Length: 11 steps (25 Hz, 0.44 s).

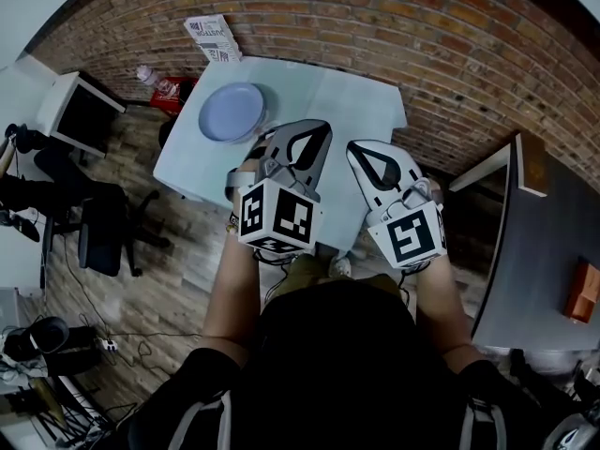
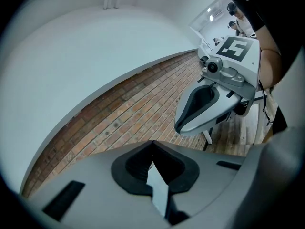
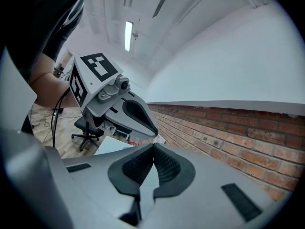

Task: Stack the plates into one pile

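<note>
While both forearms reach forward side by side above the near table edge, the left gripper (image 1: pixel 312 131) and right gripper (image 1: pixel 360 151) have their jaws pressed together, empty. Only the head view shows the round pale-blue plate (image 1: pixel 232 112), far left on the white square table (image 1: pixel 361 101). Both gripper views face the red brick wall (image 2: pixel 119 118).
</note>
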### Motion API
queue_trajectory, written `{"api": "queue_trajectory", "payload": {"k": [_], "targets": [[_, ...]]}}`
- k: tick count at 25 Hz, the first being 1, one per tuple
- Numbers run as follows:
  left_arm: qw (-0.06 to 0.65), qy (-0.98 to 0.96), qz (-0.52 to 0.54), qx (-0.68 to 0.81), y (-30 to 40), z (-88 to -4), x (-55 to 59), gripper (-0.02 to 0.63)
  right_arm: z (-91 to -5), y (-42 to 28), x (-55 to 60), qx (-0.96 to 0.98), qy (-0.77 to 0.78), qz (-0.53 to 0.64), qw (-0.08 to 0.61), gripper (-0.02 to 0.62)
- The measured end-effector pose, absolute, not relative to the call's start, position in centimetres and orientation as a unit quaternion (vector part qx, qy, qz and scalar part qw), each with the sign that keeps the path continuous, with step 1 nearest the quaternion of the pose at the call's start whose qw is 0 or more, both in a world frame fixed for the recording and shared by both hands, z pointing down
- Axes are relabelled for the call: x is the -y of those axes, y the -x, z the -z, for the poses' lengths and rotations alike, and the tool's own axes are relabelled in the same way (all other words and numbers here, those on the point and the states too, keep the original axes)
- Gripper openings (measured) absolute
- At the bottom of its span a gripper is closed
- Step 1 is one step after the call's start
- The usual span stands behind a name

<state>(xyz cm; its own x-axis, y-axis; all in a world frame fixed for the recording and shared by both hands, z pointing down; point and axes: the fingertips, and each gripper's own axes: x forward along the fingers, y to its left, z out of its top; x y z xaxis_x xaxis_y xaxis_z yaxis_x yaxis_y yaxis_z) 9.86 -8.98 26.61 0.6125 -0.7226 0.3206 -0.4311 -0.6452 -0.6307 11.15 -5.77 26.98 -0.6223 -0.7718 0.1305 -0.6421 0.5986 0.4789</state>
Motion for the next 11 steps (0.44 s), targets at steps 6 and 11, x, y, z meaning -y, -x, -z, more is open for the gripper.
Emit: {"api": "queue_trajectory", "payload": {"k": [6, 11], "targets": [[0.256, 0.864, 0.281, -0.330, -9.84, -26.57, 9.12, 0.021, -27.00, -10.81, 5.84, 0.876, -0.405, 0.200, 0.168, 0.034], [0.258, 0.864, 0.282, -0.328, -9.90, -26.68, 9.08, 0.021, -27.00, -10.90, 5.95, 0.874, -0.407, 0.204, 0.170, 0.034]]}}
